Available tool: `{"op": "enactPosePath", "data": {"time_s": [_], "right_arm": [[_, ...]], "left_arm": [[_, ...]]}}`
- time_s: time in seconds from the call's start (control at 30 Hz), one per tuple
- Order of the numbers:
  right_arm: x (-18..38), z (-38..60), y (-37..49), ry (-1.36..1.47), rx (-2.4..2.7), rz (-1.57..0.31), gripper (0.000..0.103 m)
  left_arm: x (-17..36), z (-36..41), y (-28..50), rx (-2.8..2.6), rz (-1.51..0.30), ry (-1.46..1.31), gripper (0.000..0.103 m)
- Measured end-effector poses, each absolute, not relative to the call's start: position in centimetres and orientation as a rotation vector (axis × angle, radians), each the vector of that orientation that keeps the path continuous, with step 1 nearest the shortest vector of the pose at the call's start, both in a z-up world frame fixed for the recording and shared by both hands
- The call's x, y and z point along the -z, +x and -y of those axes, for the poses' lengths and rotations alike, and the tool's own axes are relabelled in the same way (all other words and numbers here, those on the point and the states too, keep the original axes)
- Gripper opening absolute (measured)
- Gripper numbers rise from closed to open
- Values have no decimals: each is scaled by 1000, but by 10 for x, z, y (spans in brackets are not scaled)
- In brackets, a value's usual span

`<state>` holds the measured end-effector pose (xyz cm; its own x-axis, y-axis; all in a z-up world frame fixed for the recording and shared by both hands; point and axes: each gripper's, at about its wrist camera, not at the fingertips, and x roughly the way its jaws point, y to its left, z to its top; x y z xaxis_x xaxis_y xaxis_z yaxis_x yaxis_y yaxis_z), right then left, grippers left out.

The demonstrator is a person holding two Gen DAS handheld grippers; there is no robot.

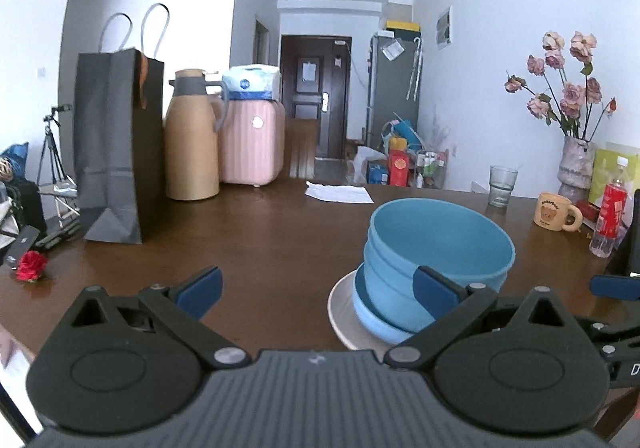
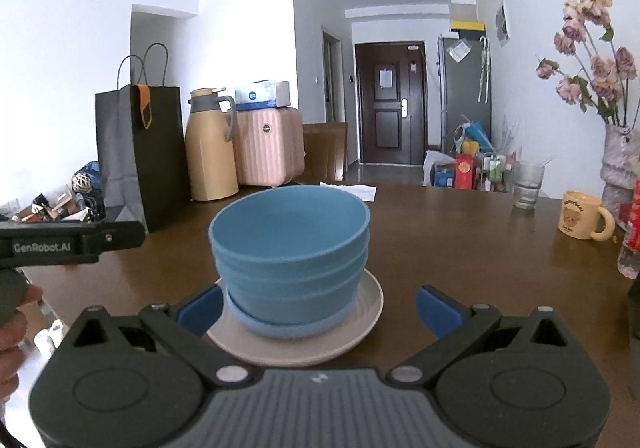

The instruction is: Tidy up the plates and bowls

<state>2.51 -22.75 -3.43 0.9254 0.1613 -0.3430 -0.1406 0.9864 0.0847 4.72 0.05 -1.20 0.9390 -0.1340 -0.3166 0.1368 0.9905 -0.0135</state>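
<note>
Nested blue bowls (image 2: 290, 260) on a white plate (image 2: 352, 336) sit dead ahead of the spread, empty right gripper (image 2: 320, 312), while the left gripper (image 1: 318, 290), equally wide and empty, has them off to its right.

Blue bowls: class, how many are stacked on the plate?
3, possibly more hidden: the blue bowls sit nested in one stack on the white plate, top, middle and bottom.

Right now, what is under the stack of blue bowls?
A light blue plate sits directly under the blue bowls, and under it a wider white plate. The bowls cover both plates' middles.
</note>
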Motion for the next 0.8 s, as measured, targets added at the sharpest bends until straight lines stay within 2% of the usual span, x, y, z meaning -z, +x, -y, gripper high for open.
{"op": "enactPosePath", "data": {"time_s": [0.33,0.8], "right_arm": [[43,209,-22,52,-146,-338,103],[39,189,-51,23,-111,-310,103]], "left_arm": [[23,-6,-10,119,-236,44,103],[17,-22,-47,109,-182,12,103]]}}
